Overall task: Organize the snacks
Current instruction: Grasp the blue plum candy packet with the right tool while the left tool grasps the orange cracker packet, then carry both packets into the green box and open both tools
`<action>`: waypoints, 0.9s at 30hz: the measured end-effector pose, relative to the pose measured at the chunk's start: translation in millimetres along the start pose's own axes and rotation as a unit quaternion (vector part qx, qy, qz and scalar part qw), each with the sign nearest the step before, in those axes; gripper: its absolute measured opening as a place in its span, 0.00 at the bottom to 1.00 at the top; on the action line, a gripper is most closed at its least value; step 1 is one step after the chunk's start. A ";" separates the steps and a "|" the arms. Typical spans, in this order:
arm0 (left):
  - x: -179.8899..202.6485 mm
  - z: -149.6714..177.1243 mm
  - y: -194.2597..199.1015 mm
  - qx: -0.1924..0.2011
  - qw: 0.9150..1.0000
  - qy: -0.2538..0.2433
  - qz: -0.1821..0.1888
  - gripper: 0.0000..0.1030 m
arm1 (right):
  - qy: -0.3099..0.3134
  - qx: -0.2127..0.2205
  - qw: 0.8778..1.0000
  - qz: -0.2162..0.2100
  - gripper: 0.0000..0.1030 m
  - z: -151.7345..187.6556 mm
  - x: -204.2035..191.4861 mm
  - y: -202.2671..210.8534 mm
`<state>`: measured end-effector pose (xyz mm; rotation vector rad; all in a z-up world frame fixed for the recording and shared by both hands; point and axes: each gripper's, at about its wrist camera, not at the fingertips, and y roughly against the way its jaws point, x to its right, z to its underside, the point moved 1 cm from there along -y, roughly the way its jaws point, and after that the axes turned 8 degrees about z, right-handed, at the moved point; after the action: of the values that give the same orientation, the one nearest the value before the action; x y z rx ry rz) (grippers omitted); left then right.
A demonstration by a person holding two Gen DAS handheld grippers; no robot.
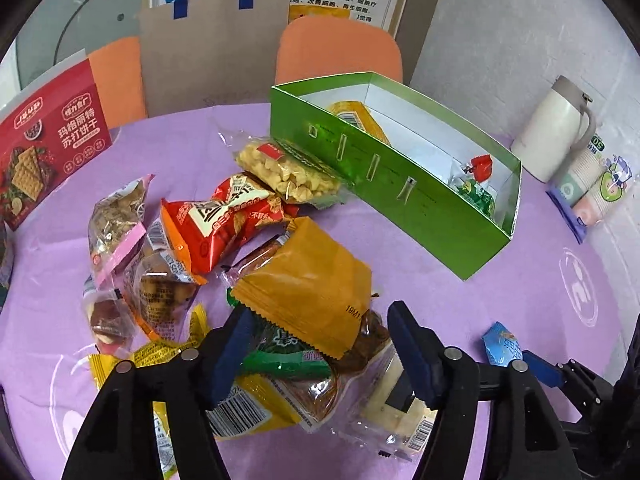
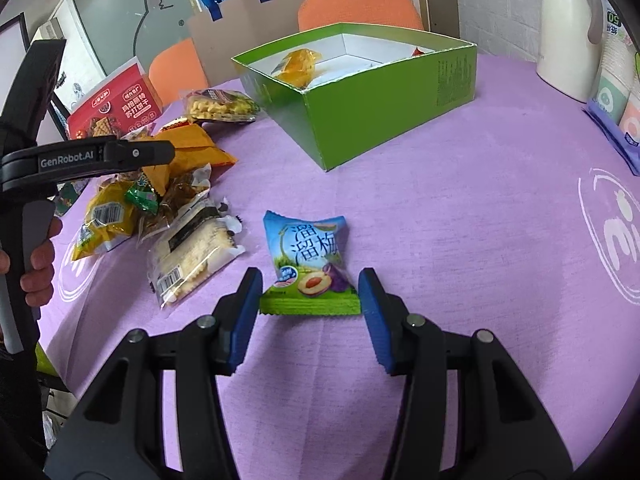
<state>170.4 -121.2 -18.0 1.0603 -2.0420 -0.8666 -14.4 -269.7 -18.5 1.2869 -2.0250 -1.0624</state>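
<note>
Left wrist view looked down over a heap of snack packets (image 1: 224, 280) on a purple tablecloth (image 1: 460, 312). The left gripper (image 1: 320, 354) stood released, its blue pads either side of an orange-yellow packet (image 1: 308, 284) and a green wrapper (image 1: 286, 362), the left pad at their edge, the right pad clear of them. Only this view showed the inside of the green box (image 1: 384, 184) at its far end, where a red-and-green sweet (image 1: 478, 178) lay, with a yellow packet (image 1: 358, 118) at the other end. A red cracker box (image 1: 48, 148) stood to the left, a white flask (image 1: 554, 128) and a sleeve of paper cups (image 1: 596, 184) to the right.

Right wrist view alone showed the right gripper (image 2: 310, 312) with jaws apart, straddling the lower edge of a blue plum-candy packet (image 2: 310, 260) that lay flat on the cloth, apart from the heap; whether the pads touched it could not be told. A hand (image 2: 38, 256) held the other gripper's handle at the left edge, above the pile. A clear cracker pack (image 2: 192, 256) lay just left of the plum packet.
</note>
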 end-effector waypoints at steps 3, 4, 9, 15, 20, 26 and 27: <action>6.5 -10.9 -3.0 -0.002 0.999 -0.033 -0.019 0.72 | -0.003 0.000 1.000 -0.001 0.50 -0.6 -1.3 0.4; 7.1 -15.9 -4.0 -0.005 0.999 -0.043 -0.024 0.72 | -0.001 0.000 1.000 -0.001 0.52 -0.9 -0.9 1.2; 6.6 -31.8 9.5 -0.003 0.997 -0.070 -0.022 0.73 | -0.004 0.007 1.000 -0.006 0.57 -4.4 2.0 5.5; 7.4 -47.0 24.4 0.009 0.995 -0.097 -0.006 0.83 | -0.005 0.008 1.000 -0.010 0.57 -10.6 -0.4 2.2; 37.3 -48.1 -29.7 -0.082 0.979 -0.186 0.000 0.83 | -0.003 0.001 1.000 -0.007 0.57 -5.9 1.9 1.8; 39.4 -29.5 -81.3 -0.146 0.962 -0.227 -0.045 0.83 | 0.003 -0.004 1.000 0.001 0.57 -6.9 8.7 -2.2; 36.8 -27.5 -81.0 -0.142 0.964 -0.220 -0.037 0.82 | 0.001 -0.004 1.000 0.000 0.57 -7.8 10.2 -3.3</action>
<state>209.4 -196.0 -57.5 0.8403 -2.1465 -1.4939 -11.1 -282.4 -16.8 1.2830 -2.0167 -1.0683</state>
